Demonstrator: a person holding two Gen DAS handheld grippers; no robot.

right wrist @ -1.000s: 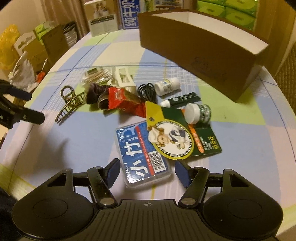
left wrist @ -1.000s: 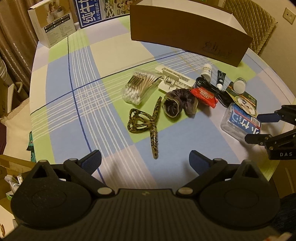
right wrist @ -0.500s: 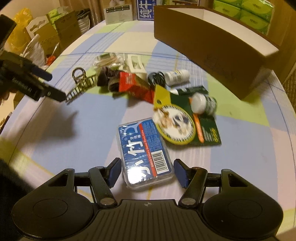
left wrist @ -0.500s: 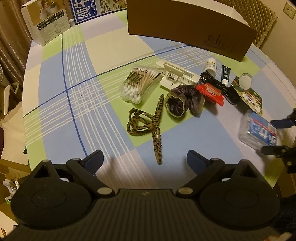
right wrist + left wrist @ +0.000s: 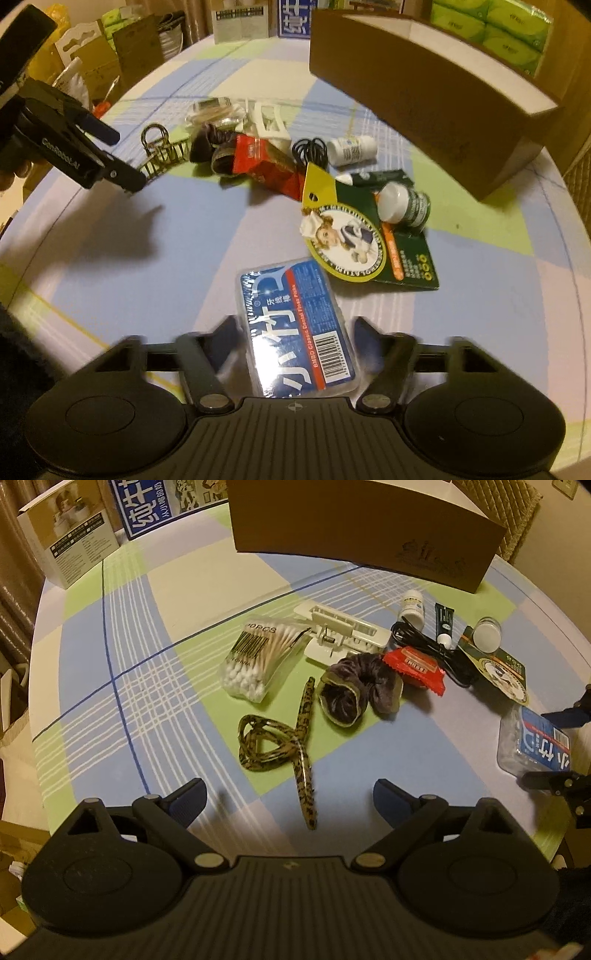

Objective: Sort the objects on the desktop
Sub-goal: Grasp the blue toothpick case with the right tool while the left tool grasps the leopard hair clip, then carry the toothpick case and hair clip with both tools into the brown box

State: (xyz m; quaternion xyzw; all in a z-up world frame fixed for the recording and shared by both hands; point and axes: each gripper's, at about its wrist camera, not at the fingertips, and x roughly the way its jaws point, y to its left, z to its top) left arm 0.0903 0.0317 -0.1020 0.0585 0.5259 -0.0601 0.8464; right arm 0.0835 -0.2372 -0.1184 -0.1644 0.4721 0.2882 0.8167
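A blue-labelled clear floss pick box (image 5: 295, 328) lies on the table between the open jaws of my right gripper (image 5: 293, 338); it also shows in the left wrist view (image 5: 535, 747). My left gripper (image 5: 290, 799) is open and empty, with the leopard-print hair clip (image 5: 291, 746) lying just ahead of it. Beyond lie a cotton swab pack (image 5: 258, 657), a white clip (image 5: 340, 637), a dark scrunchie (image 5: 358, 694), a red sachet (image 5: 415, 668), a black cable (image 5: 432, 650), a white bottle (image 5: 413, 605), a small tube (image 5: 445, 622) and a green card with a jar (image 5: 402, 236).
A large brown cardboard box (image 5: 365, 528) stands at the back of the round checked table (image 5: 110, 686). A white product box (image 5: 68, 535) stands at the back left. Green tissue packs (image 5: 491, 26) sit behind the brown box. The table edge is near on the right.
My right gripper has moved forward, so the floss pick box now sits between its fingers. My left gripper has come closer to the leopard hair clip.
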